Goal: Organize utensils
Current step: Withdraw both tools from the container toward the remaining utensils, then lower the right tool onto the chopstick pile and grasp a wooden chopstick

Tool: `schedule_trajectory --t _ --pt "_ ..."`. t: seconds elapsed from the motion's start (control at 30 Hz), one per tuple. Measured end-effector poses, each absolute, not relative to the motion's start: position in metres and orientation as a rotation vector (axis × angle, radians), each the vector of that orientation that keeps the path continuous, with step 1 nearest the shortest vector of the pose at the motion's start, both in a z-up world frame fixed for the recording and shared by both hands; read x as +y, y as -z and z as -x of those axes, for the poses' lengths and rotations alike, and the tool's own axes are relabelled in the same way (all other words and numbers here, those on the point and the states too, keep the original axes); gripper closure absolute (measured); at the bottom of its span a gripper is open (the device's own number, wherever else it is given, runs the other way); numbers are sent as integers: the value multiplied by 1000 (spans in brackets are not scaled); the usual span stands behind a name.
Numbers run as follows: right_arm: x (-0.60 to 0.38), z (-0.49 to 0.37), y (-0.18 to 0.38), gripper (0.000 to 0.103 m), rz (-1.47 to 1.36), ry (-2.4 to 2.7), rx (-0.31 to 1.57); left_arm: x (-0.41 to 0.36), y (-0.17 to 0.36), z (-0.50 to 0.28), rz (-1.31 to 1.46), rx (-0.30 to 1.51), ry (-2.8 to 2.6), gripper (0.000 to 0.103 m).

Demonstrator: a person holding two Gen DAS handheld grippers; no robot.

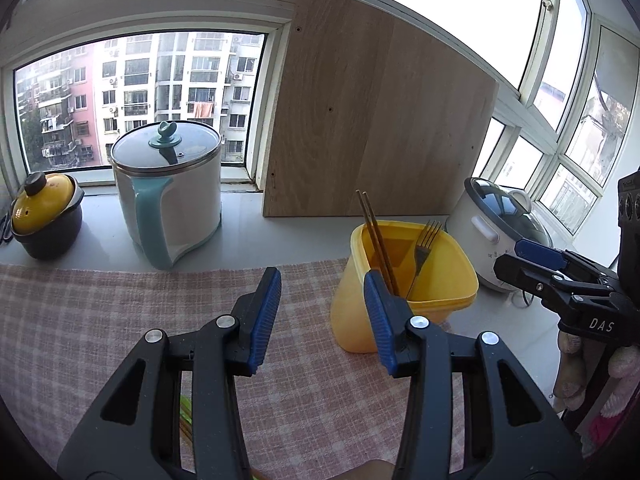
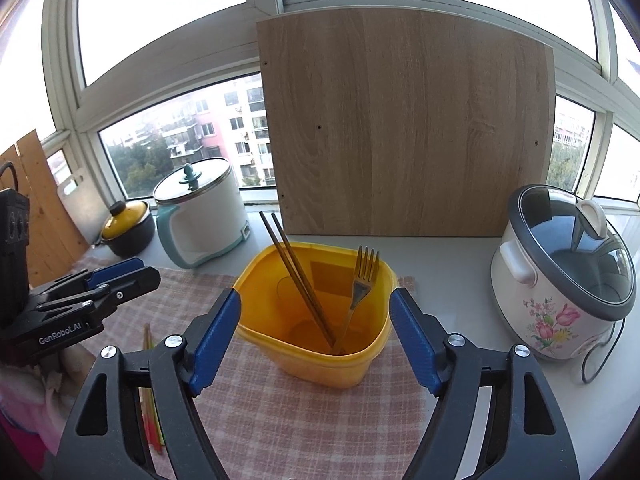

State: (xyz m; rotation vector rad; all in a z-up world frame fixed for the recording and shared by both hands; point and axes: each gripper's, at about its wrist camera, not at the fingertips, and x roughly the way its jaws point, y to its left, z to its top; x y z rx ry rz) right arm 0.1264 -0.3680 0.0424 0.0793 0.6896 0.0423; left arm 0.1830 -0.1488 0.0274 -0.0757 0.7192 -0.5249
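The left tool (image 1: 322, 312) tilts downward with its blue-padded jaws parted around empty air, while the right tool (image 2: 314, 338), likewise angled down, spreads its jaws wider with nothing pressed between the pads, a pale gloved hand (image 1: 588, 376) showing beneath its black body.

The lower ends of the chopsticks (image 2: 298, 276) and fork (image 2: 358, 292) are hidden inside the yellow container (image 2: 320, 360). Coloured sticks (image 2: 154, 424) on the checked cloth (image 2: 280, 420) are partly covered by the right gripper (image 2: 316, 336).
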Motion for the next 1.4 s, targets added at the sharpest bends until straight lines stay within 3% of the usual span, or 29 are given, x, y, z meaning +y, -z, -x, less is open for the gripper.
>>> schedule_trajectory --t 0.47,1.03,1.2,1.27,1.4 --pt "-303 -123 -27 20 29 -219 663 -41 -2 -155 45 803 364 59" --pt "-208 -168 30 21 93 -489 932 12 55 -131 119 952 304 59" --pt "-191 -185 58 41 82 -547 1055 12 70 -131 119 991 312 60" --pt "-185 -189 70 55 81 -567 1103 11 75 -131 122 1005 315 60" --pt "-172 -193 90 71 81 -619 1184 9 84 -133 124 1028 324 66"
